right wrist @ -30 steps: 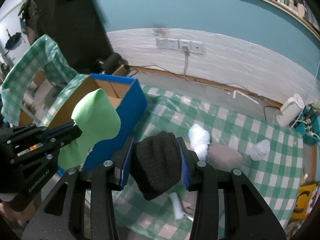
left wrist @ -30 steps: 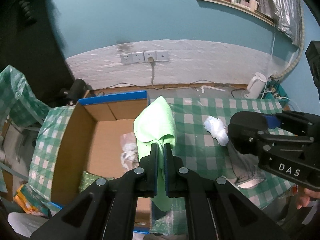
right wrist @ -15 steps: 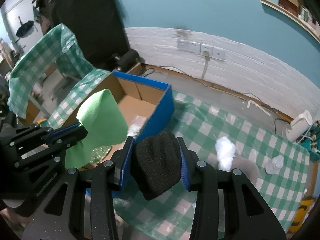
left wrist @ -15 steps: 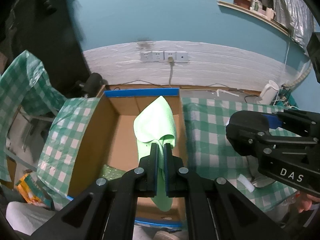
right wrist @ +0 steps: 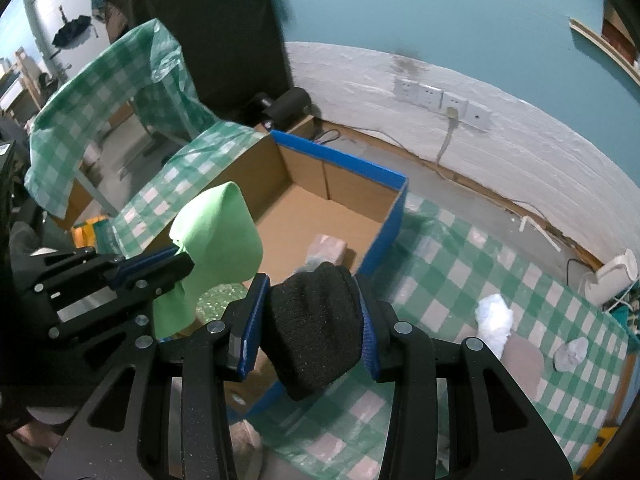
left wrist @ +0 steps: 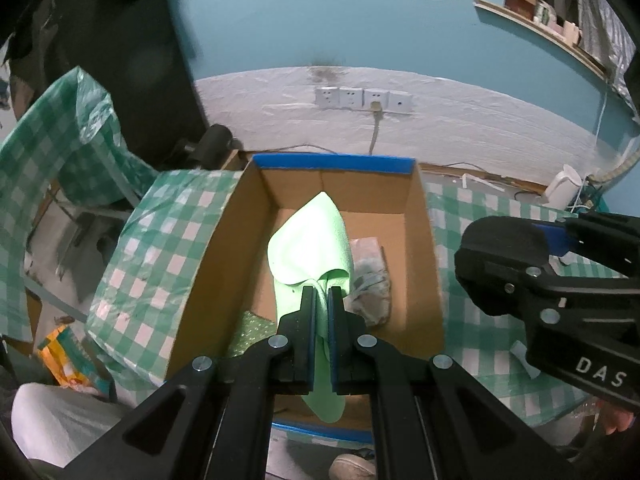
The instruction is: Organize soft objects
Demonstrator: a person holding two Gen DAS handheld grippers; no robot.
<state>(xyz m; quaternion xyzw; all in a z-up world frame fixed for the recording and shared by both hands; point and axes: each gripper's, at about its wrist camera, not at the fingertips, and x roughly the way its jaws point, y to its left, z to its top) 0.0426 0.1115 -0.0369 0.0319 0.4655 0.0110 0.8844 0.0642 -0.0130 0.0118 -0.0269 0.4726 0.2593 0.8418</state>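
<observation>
Over the cardboard box (left wrist: 420,240), my left gripper (left wrist: 322,300) pinches the green cloth (left wrist: 310,244); my right gripper (right wrist: 308,320) clamps the black knit (right wrist: 314,320). I should lower before releasing.

Teal wall (left wrist: 360,20), white-covered base (left wrist: 460,120), perhaps plastic.

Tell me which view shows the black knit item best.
The right wrist view: the black knit item fills the centre, clamped by the right gripper. The left wrist view shows only that gripper's side; the knit is hidden there.
</observation>
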